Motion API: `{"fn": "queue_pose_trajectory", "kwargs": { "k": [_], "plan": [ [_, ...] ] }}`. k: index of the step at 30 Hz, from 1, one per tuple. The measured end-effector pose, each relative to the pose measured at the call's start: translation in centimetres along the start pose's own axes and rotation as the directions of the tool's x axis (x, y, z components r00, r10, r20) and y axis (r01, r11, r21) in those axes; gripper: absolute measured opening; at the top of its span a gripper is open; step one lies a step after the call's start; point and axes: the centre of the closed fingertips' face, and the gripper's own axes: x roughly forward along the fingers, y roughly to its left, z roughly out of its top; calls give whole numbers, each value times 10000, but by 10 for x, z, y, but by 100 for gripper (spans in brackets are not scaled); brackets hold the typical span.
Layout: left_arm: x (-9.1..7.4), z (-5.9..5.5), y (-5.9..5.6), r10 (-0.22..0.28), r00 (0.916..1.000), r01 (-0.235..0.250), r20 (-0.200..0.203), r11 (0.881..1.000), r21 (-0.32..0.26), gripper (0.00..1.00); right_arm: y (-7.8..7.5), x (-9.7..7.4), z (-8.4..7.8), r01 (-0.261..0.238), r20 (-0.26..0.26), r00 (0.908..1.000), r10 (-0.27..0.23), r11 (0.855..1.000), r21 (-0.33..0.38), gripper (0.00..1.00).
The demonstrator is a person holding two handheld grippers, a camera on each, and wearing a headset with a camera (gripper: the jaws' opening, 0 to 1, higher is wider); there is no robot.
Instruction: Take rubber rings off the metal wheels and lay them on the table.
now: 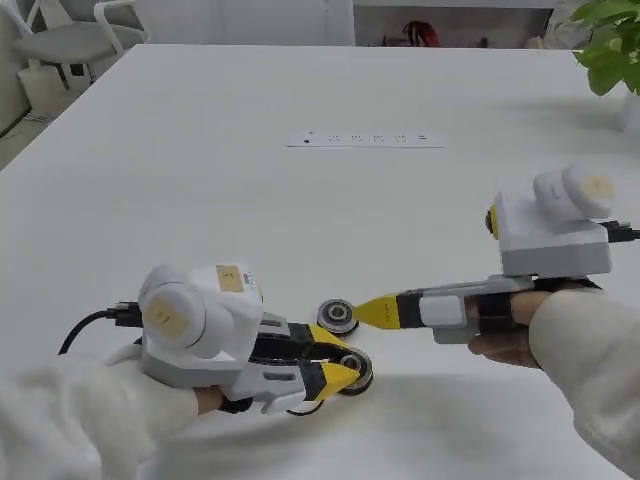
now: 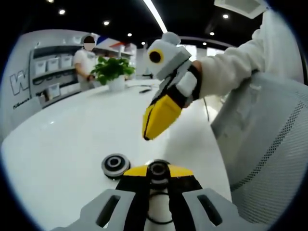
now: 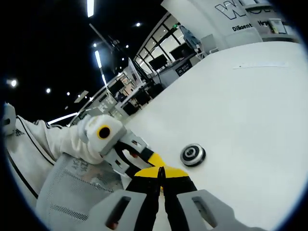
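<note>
L claw [image 1: 342, 362] pinches wheel [image 2: 159, 169], axle up; R claw [image 1: 362, 312] pressed together; 2nd wheel [image 1: 337, 316] flat.

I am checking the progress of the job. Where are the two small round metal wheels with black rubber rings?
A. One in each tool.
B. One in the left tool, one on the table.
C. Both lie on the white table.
B: the left tool grips one black-ringed metal wheel, the other wheel lies free on the white table, and the right tool is shut empty.
</note>
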Motion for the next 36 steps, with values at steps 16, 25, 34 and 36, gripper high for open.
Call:
{"fn": "queue_pose_trajectory", "kwargs": {
  "k": [16,25,34,36],
  "plan": [
    [0,1,-1,-18,10000,18,9,10000,21,14,-5,13,-39,-246,-2021,9790,-279,9673,-2526,5],
    [0,1,0,-25,10000,25,11,10000,27,14,-9,18,-38,-6,-1908,9793,-669,9426,-3339,19],
    [-1,1,0,-20,10000,20,21,10000,12,14,-5,23,-39,-182,-1943,9784,-704,9072,-4203,18],
    [-1,1,0,-18,10000,19,37,10000,-58,14,-5,23,-39,-204,-1970,9781,-676,9102,-4137,18]
  ]
}}
